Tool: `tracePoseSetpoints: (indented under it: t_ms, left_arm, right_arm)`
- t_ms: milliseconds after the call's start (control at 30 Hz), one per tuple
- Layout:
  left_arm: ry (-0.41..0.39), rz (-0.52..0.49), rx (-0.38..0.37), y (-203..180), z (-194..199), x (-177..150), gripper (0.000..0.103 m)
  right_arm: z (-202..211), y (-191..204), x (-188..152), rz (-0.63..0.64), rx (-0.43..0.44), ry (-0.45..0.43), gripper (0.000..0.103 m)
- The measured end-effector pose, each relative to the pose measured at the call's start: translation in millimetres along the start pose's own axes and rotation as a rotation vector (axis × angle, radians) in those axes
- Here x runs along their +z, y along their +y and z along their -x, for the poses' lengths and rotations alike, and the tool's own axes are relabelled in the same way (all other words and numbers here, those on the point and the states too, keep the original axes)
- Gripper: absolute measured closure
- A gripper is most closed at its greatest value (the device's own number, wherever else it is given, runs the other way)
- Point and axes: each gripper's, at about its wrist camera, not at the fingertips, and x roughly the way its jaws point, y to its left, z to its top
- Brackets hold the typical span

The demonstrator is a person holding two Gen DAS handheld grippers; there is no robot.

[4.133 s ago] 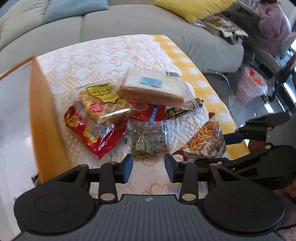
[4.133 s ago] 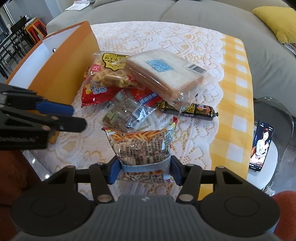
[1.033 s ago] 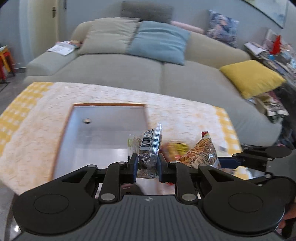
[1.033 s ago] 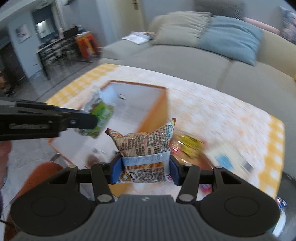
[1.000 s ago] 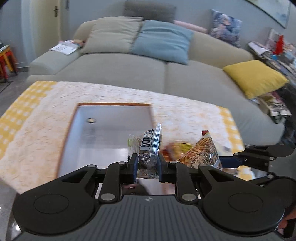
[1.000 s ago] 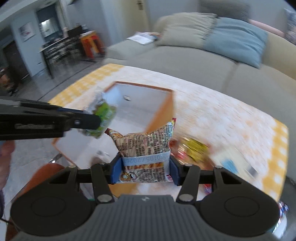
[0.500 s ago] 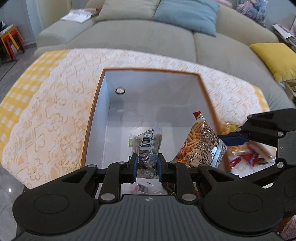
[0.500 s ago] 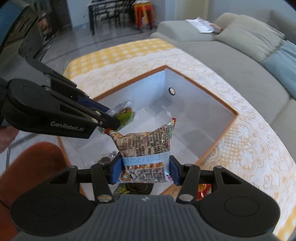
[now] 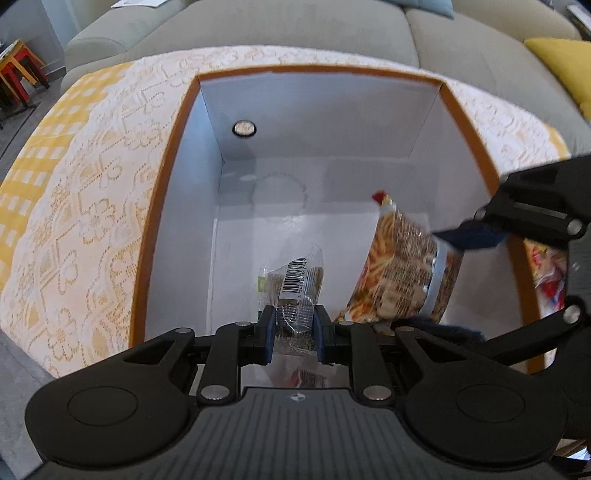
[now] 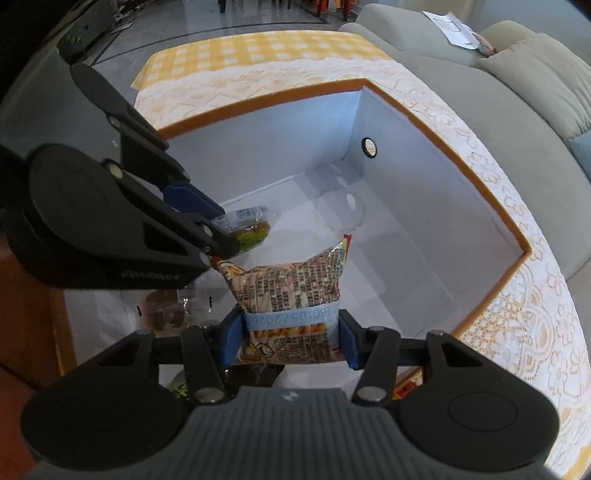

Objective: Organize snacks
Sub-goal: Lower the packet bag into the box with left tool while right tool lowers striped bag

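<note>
Left wrist view: the left gripper (image 9: pixel 293 328), clamped on a clear barcode packet (image 9: pixel 297 284), is now dipping inside the orange-rimmed box (image 9: pixel 465 110), where a second ago it was hanging above the rim. Right wrist view: the right gripper (image 10: pixel 290 341), jaws pressing a noodle-snack bag (image 10: pixel 291 291), is likewise lowering in, so both releases are probably coming.

Grey sofa (image 9: pixel 295 29) behind table w/ lace cloth (image 9: pixel 92 221); tiled floor (image 10: pixel 229 18).
</note>
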Motion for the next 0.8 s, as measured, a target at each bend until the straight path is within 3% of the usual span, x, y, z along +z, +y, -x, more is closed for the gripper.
tracePoseSetpoints:
  t_ms: [300,433,600,800]
  left_arm:
    - [0.01,0.016,0.003,-1.0,5.5,-4.9,0.071]
    - [-0.021,0.018,0.01,-4.4,16.0,-9.3,0.059]
    - [-0.111,0.037,-0.013,-11.9,41.5,-18.0,0.059]
    - [-0.258,0.03,0.015,-36.2,74.3,-29.1,0.058]
  right_arm:
    - [4.9,3.3,-2.9,0.006,-0.021,0.001,0.046]
    - [14.9,3.6,-6.5,-0.026,-0.025,-0.027,0.038]
    - [39.5,5.7,-16.7,-0.09,-0.045,-0.076,0.038]
    - [85.4,12.9,-39.8,-0.193,-0.106,-0.192,0.038]
